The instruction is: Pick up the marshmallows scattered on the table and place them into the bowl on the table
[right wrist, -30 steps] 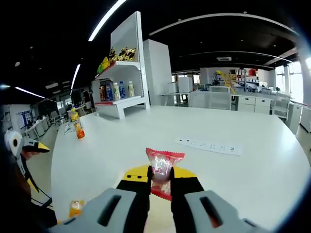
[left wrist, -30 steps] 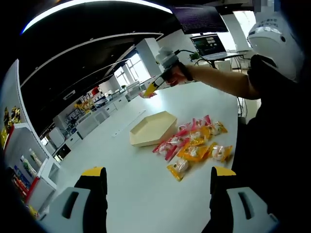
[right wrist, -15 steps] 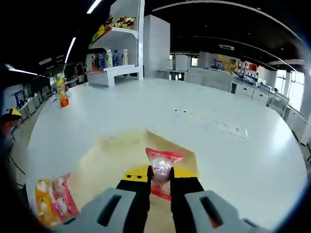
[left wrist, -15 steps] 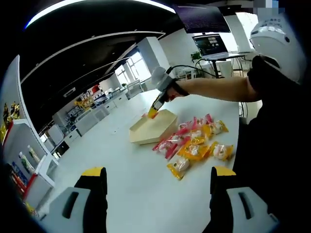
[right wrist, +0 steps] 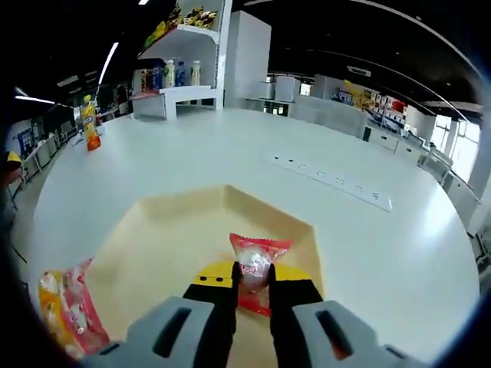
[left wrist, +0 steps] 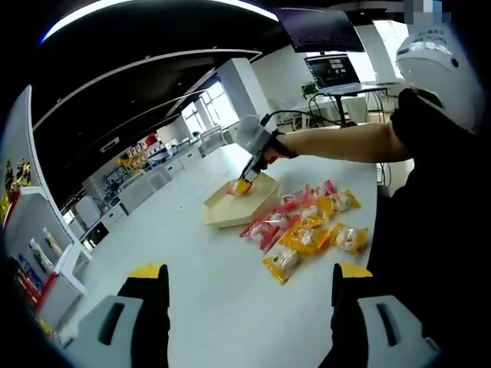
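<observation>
1. My right gripper [right wrist: 253, 295] pinches a red marshmallow packet [right wrist: 255, 270] tight between its two fingers
2. In the right gripper view, the packet sticks up over the inside of the tan bowl [right wrist: 157, 253], which has flat sides and corners
3. In the left gripper view, my right gripper [left wrist: 244, 184] points down into the bowl [left wrist: 222, 213] with the packet at its tip
4. My left gripper [left wrist: 244, 307] has its fingers spread wide with nothing between them, up above the white table [left wrist: 207, 284]
5. A pile of red, orange and yellow marshmallow packets [left wrist: 307, 226] lies on the table just beside the bowl
6. In the right gripper view, two of those packets [right wrist: 65, 307] lie close to the bowl's edge
7. Far across the table I see an orange drink bottle [right wrist: 90, 126] and a white power strip [right wrist: 330, 178]
</observation>
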